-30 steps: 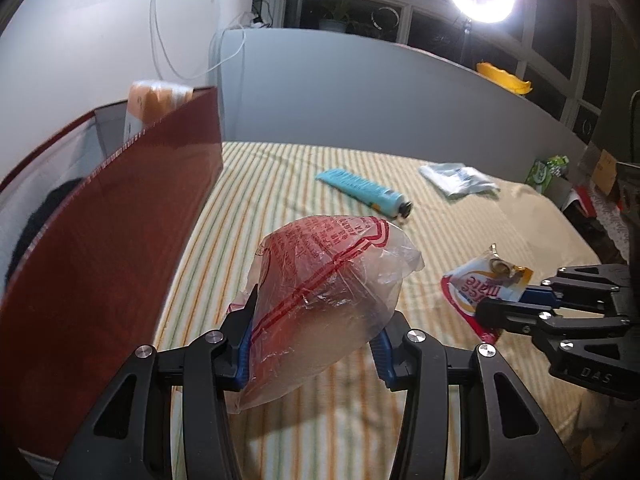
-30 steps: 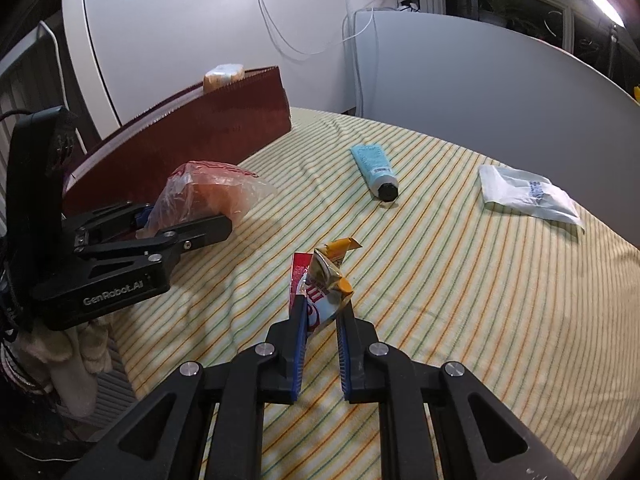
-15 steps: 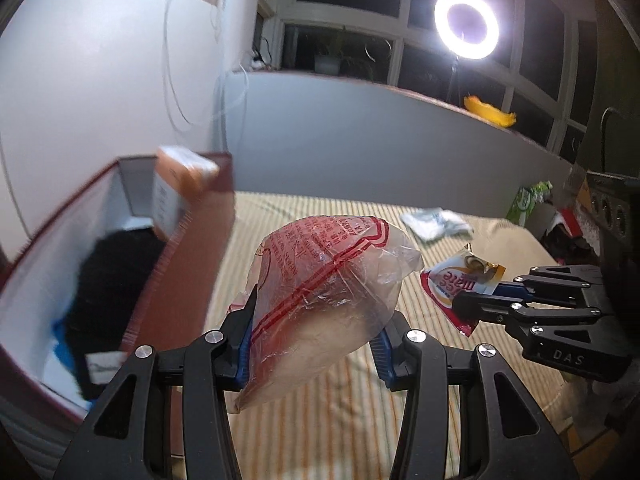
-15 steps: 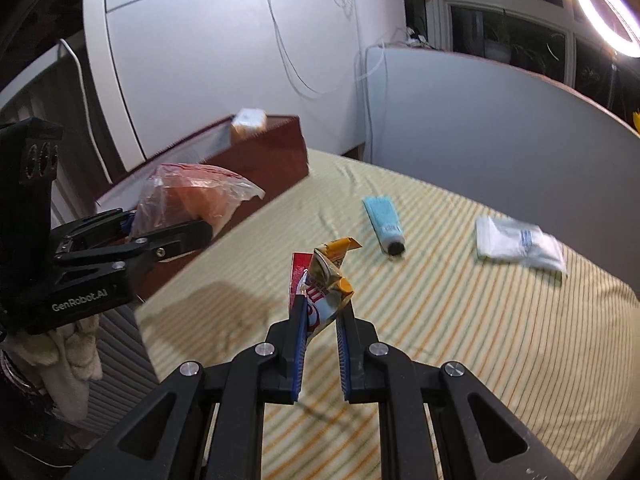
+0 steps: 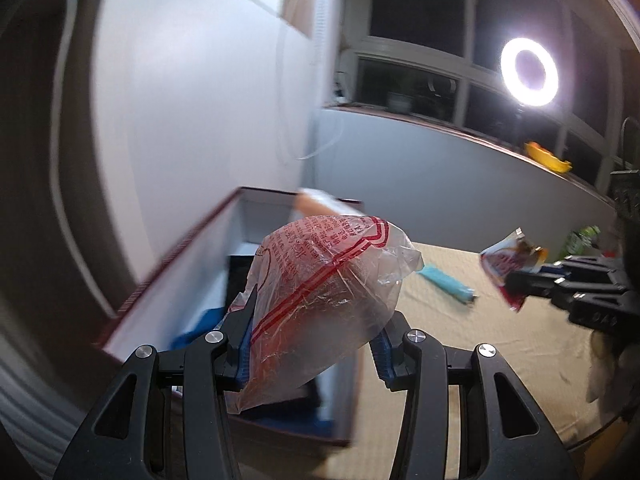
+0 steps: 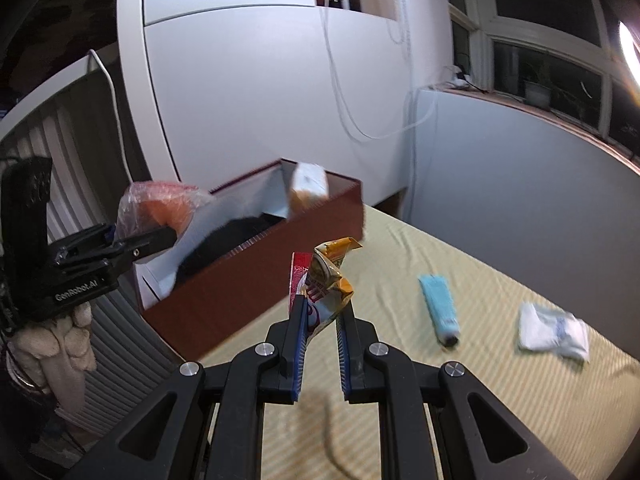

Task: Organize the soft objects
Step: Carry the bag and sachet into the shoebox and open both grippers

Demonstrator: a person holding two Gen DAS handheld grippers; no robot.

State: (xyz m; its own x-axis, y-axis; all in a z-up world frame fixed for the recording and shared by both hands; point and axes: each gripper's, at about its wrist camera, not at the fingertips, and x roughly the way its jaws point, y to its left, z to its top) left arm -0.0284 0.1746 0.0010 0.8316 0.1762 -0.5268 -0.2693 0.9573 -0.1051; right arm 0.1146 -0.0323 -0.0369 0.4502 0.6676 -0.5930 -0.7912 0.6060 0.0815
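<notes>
The left tool (image 5: 314, 334) clamps a clear red-printed plastic bag (image 5: 320, 296) at lower centre of its view, raised over the open maroon box (image 6: 256, 280). The right tool (image 6: 322, 322) pinches a crumpled red-and-yellow sachet (image 6: 326, 284) at frame centre, above the striped bed (image 6: 500, 380). At right on the bed lie a blue tube (image 6: 438, 306) and a white packet (image 6: 554, 332).

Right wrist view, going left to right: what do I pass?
Left gripper holding the plastic bag → red box → snack packet in the right gripper → blue tube → white packet.
</notes>
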